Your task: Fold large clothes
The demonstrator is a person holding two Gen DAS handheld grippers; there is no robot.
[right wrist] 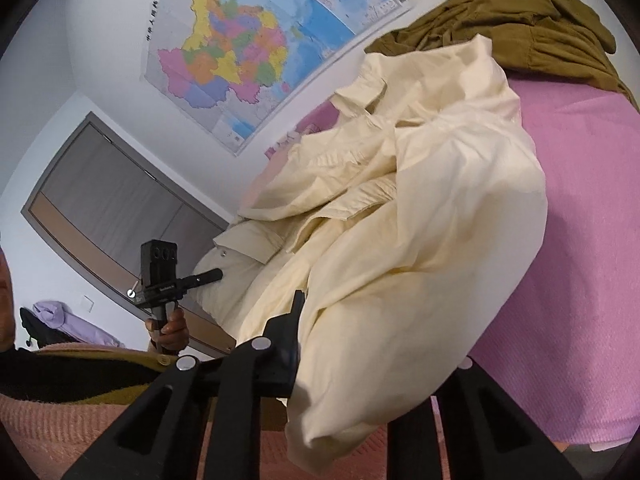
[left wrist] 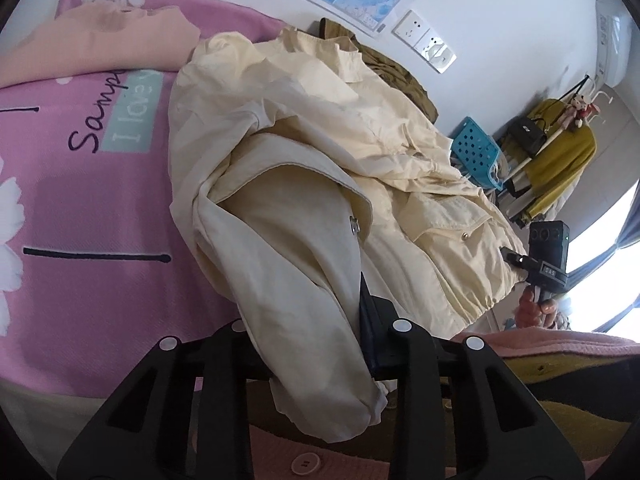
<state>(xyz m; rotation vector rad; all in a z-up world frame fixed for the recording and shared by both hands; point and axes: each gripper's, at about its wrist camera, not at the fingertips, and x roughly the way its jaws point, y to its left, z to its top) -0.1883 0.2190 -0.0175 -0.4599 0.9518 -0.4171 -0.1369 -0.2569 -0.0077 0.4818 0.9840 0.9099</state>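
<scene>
We find a bed covered by a pink sheet [left wrist: 92, 292] printed with white flowers and lettering. Directly on it lie a cream jacket [left wrist: 304, 160], an olive-brown garment [right wrist: 520, 28] at the wall side, and a peach garment [left wrist: 100, 40].

The cream jacket [left wrist: 312, 168] lies heaped in the middle of the pink bed cover [left wrist: 92, 220] and blocks the way across it. To the left of the jacket the cover is flat and bare, so a hand can pass there, up to the folded peach garment [left wrist: 108, 40] near the far edge. Behind the jacket an olive garment [right wrist: 520, 28] fills the place by the wall. To the right of the jacket, the cover [right wrist: 592, 240] is again free.
</scene>
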